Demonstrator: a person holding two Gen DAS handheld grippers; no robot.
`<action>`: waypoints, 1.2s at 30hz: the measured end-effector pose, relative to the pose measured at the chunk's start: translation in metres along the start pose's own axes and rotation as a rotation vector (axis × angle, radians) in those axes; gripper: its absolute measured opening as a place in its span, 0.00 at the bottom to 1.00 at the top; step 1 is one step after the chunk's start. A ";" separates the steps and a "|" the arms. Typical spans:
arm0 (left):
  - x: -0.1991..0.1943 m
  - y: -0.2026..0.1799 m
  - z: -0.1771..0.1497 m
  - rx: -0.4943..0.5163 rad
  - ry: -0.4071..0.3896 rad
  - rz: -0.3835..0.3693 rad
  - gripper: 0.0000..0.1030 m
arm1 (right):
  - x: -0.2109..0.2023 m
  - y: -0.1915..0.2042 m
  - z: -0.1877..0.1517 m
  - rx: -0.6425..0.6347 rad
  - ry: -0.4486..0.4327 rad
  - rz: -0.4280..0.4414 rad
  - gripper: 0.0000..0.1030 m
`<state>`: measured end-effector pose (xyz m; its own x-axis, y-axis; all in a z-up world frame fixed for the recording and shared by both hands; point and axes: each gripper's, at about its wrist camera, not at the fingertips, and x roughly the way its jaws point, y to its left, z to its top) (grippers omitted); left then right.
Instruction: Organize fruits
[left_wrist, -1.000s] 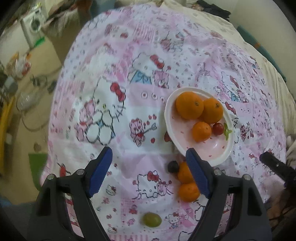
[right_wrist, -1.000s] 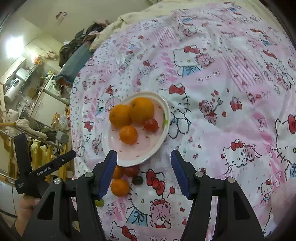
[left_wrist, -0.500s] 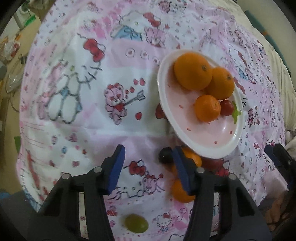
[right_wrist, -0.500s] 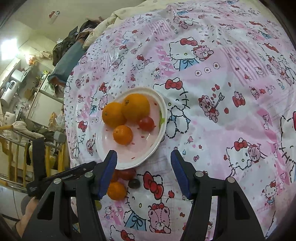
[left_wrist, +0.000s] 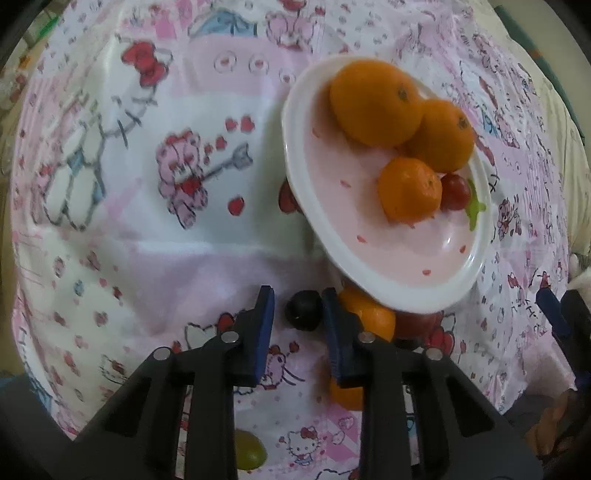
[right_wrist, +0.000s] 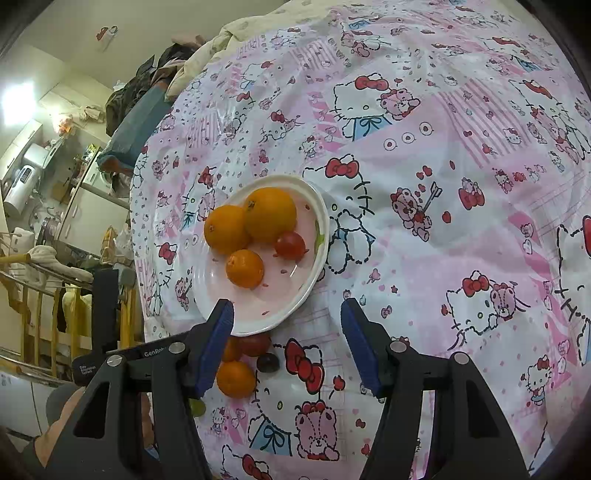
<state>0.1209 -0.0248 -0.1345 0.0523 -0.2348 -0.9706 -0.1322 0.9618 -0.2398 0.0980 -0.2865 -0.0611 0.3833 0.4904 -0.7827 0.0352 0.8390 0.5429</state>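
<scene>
A white plate (left_wrist: 314, 218) (right_wrist: 280, 317) holds three oranges (left_wrist: 375, 101) and a red grape (left_wrist: 455, 192). Beside its near rim lie a dark grape (left_wrist: 304, 309) (right_wrist: 267, 362), two more oranges (left_wrist: 373, 317) (right_wrist: 236, 378), a red fruit (right_wrist: 255, 343) and a green grape (left_wrist: 249, 450). My left gripper (left_wrist: 298, 315) is open, its narrowed jaws on either side of the dark grape, not clamped on it. My right gripper (right_wrist: 287, 332) is open and empty, hovering over the plate's near rim.
The fruits lie on a pink Hello Kitty cloth (right_wrist: 443, 221) covering a round table. The cloth's edge drops off near the loose fruits. Room clutter and shelves (right_wrist: 55, 221) stand beyond the table at the left.
My left gripper moved forward and down toward the dark grape, and its jaws narrowed around it. The right gripper drifted back slightly and stayed open.
</scene>
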 end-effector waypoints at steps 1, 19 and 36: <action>0.000 0.000 0.001 -0.005 0.006 -0.002 0.20 | 0.001 0.000 0.000 -0.002 0.003 -0.002 0.62; -0.042 0.026 -0.010 0.025 -0.101 0.033 0.15 | 0.036 0.010 -0.014 -0.041 0.147 0.015 0.62; -0.076 0.023 -0.012 0.096 -0.218 0.042 0.15 | 0.110 0.039 -0.042 -0.187 0.355 -0.075 0.27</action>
<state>0.1020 0.0133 -0.0666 0.2629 -0.1683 -0.9500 -0.0447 0.9815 -0.1862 0.1031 -0.1899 -0.1386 0.0422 0.4496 -0.8922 -0.1296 0.8879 0.4413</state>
